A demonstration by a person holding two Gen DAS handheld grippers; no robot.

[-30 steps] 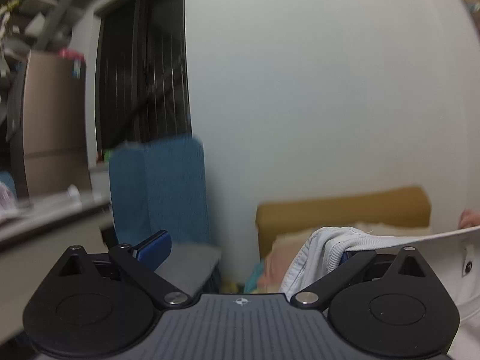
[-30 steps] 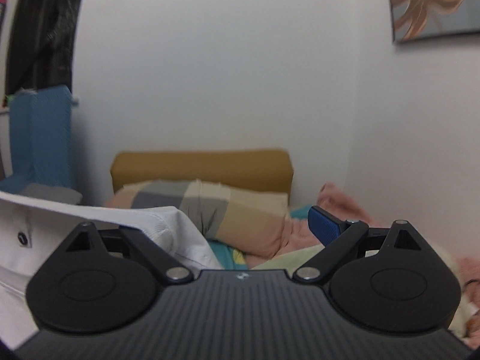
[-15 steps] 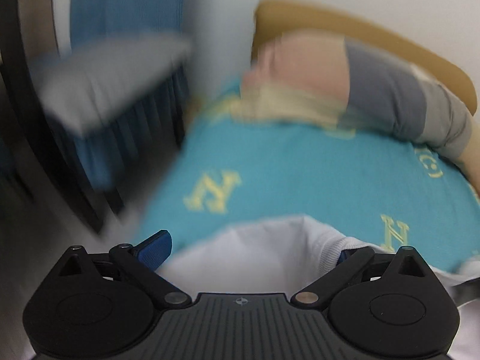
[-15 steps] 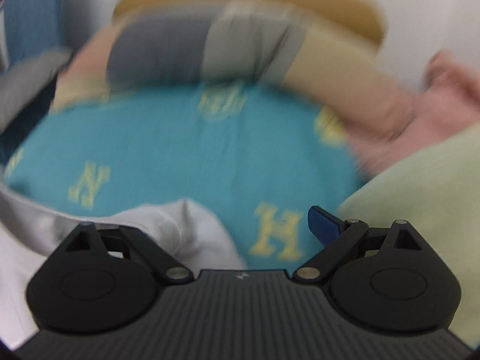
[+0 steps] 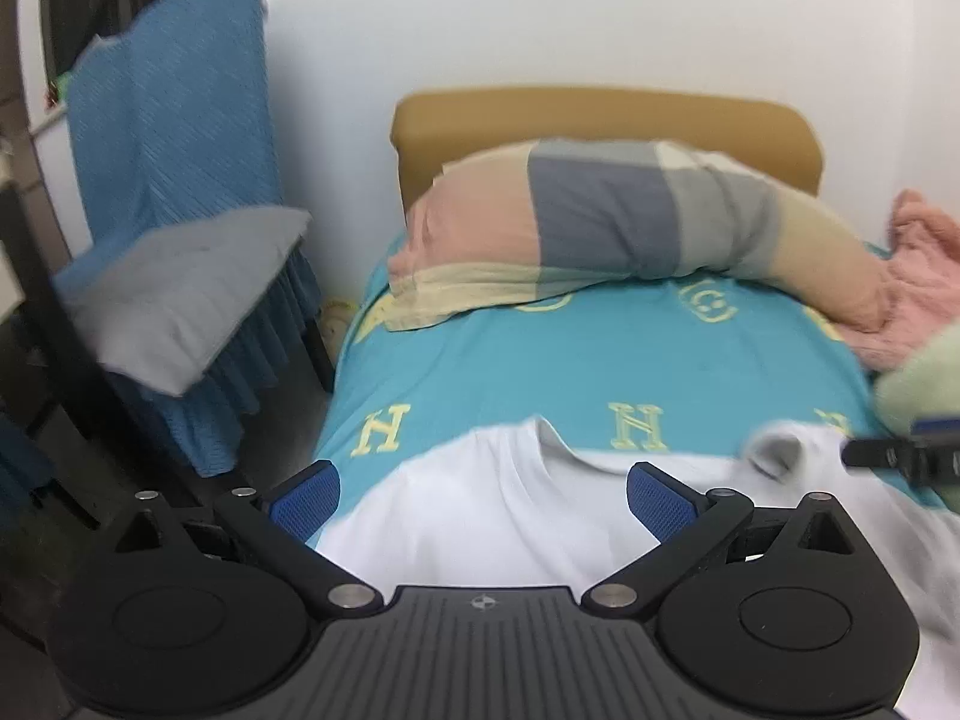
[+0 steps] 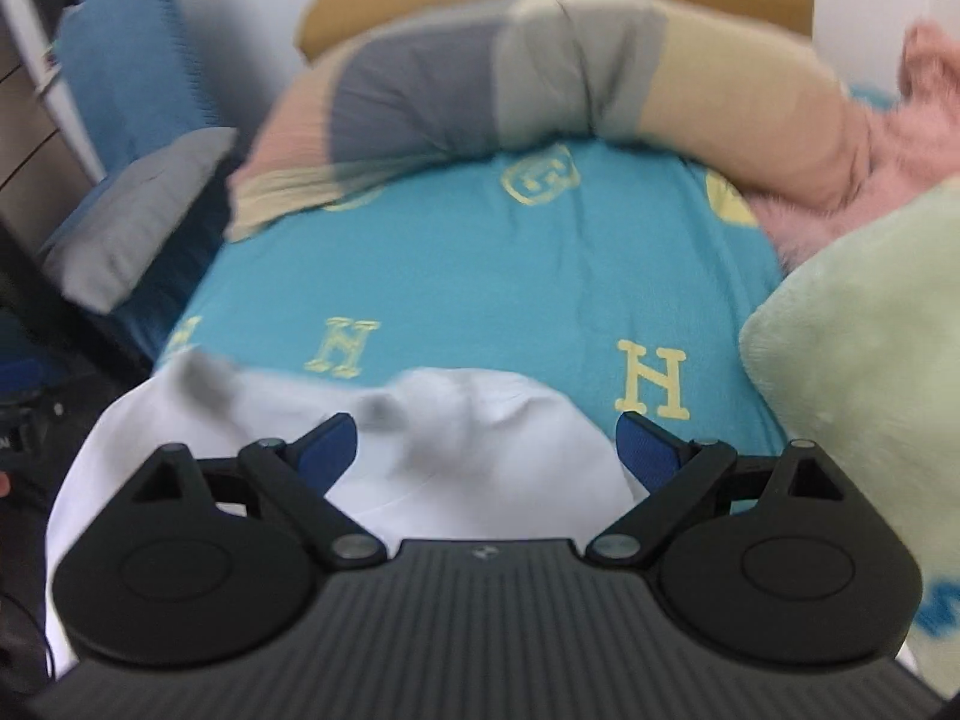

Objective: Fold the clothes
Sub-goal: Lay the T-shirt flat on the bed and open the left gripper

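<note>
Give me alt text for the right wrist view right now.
The right gripper is open above a white garment lying on a teal sheet with yellow letters. A striped pillow lies at the headboard and a pale green blanket on the right.

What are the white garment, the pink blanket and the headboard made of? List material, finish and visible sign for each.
White garment: thin woven or knit cloth, probably cotton, matte; it lies in soft folds.
Pink blanket: fleece or plush, fuzzy; its edges look furry.
Headboard: smooth tan padding, likely faux leather; rounded corners and a faint sheen, though blur leaves this open.
</note>
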